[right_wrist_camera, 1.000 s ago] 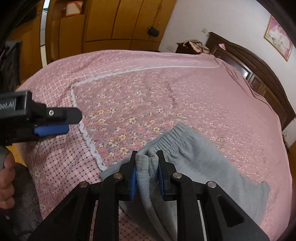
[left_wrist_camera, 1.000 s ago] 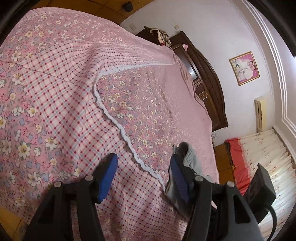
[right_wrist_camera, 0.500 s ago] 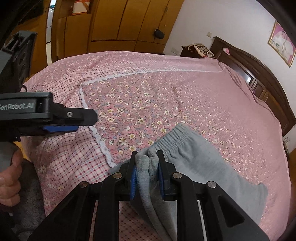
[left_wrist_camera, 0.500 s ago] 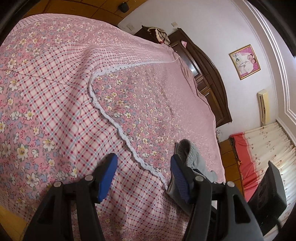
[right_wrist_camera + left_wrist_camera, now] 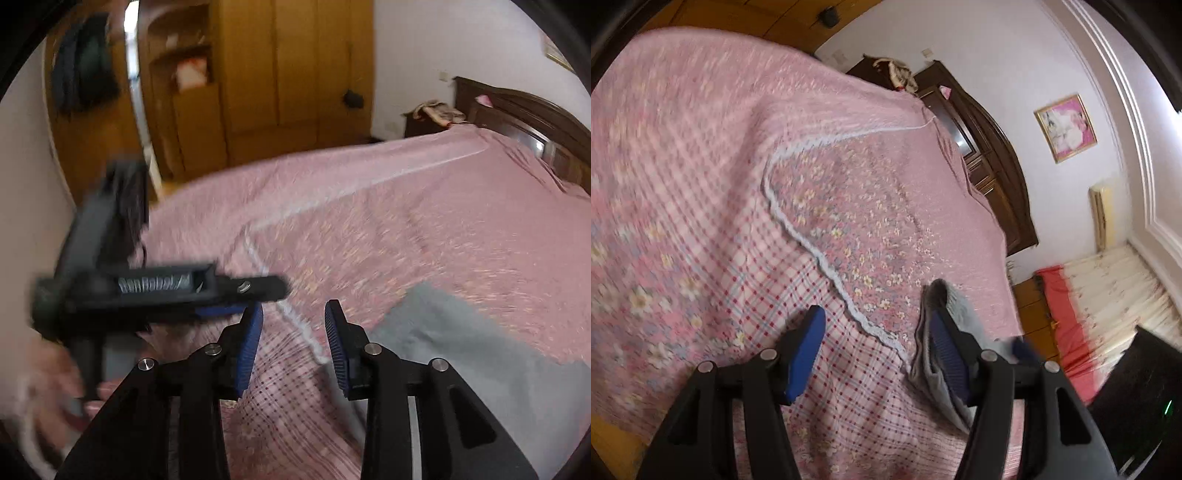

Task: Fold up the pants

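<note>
Pants (image 5: 461, 354): grey, lying flat at the near edge of the pink bed (image 5: 406, 206). Right gripper (image 5: 293, 321) jaws opening, nothing between the pads. Left gripper (image 5: 875, 343) wide, empty, just beside the cloth. Judged step: release after a fold. Next: regrip an edge for another fold

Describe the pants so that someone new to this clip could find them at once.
Start at the big bed under the pink floral bedspread. At its near edge, beside the white lace trim, lie the pants, a plain grey patch. They are the only unpatterned fabric on the bed.
</note>
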`<state>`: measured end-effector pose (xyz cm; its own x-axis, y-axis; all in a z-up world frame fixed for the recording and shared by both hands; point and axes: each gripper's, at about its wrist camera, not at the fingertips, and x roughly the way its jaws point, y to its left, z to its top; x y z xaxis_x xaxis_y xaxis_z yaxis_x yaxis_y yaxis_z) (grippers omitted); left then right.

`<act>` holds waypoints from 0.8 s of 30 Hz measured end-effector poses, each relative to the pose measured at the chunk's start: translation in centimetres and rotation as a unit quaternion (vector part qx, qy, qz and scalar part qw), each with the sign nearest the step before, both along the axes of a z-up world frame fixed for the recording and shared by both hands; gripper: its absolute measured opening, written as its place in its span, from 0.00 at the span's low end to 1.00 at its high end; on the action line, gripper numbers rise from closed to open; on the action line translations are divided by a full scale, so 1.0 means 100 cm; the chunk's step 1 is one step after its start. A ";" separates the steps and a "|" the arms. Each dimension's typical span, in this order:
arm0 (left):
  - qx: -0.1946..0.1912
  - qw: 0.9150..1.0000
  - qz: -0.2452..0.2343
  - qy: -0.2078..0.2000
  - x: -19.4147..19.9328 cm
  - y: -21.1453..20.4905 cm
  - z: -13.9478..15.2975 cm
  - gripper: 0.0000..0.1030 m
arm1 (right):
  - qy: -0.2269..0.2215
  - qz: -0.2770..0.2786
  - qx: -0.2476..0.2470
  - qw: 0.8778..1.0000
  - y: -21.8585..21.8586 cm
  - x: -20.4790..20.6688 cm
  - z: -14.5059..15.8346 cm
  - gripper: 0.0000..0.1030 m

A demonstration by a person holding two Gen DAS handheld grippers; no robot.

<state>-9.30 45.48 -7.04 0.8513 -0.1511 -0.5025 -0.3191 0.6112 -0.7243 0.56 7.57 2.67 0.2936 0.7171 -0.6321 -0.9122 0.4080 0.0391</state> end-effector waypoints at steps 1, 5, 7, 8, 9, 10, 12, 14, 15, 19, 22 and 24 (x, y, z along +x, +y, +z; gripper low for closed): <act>0.065 0.998 0.000 0.020 0.004 -0.011 0.013 0.60 | 0.007 -0.021 0.008 1.000 -0.018 0.011 0.009 0.34; 0.203 0.977 -0.045 0.035 0.032 -0.077 0.048 0.59 | 0.026 -0.159 0.009 0.987 -0.112 0.060 0.016 0.34; 0.218 0.972 -0.088 0.018 0.052 -0.110 0.057 0.59 | 0.038 -0.224 0.014 0.974 -0.153 0.073 0.007 0.29; 0.237 0.965 -0.106 0.016 0.066 -0.132 0.060 0.58 | 0.049 -0.239 0.024 0.970 -0.169 0.076 0.001 0.20; 0.265 0.957 -0.117 0.025 0.082 -0.153 0.060 0.53 | 0.063 -0.254 0.034 0.964 -0.183 0.080 -0.007 0.17; 0.287 0.947 -0.137 0.041 0.099 -0.171 0.055 0.30 | 0.078 -0.270 0.039 0.959 -0.196 0.084 -0.019 0.17; 0.274 0.944 -0.169 0.079 0.124 -0.180 0.032 0.23 | 0.107 -0.307 0.022 0.945 -0.211 0.091 -0.054 0.08; 0.264 0.945 -0.148 0.123 0.135 -0.164 0.003 0.03 | 0.169 -0.335 0.012 0.927 -0.227 0.100 -0.098 0.01; 0.246 0.951 -0.145 0.120 0.134 -0.155 -0.001 0.03 | 0.179 -0.338 0.043 0.923 -0.231 0.099 -0.099 0.00; 0.263 0.949 -0.137 0.102 0.122 -0.158 0.031 0.07 | 0.200 -0.354 0.101 0.908 -0.248 0.100 -0.081 0.01; 0.294 0.942 -0.149 0.062 0.134 -0.181 0.059 0.14 | 0.171 -0.335 0.126 0.918 -0.237 0.115 -0.055 0.01; 0.305 0.935 -0.169 0.066 0.160 -0.198 0.060 0.16 | 0.181 -0.310 0.120 0.926 -0.219 0.138 -0.051 0.01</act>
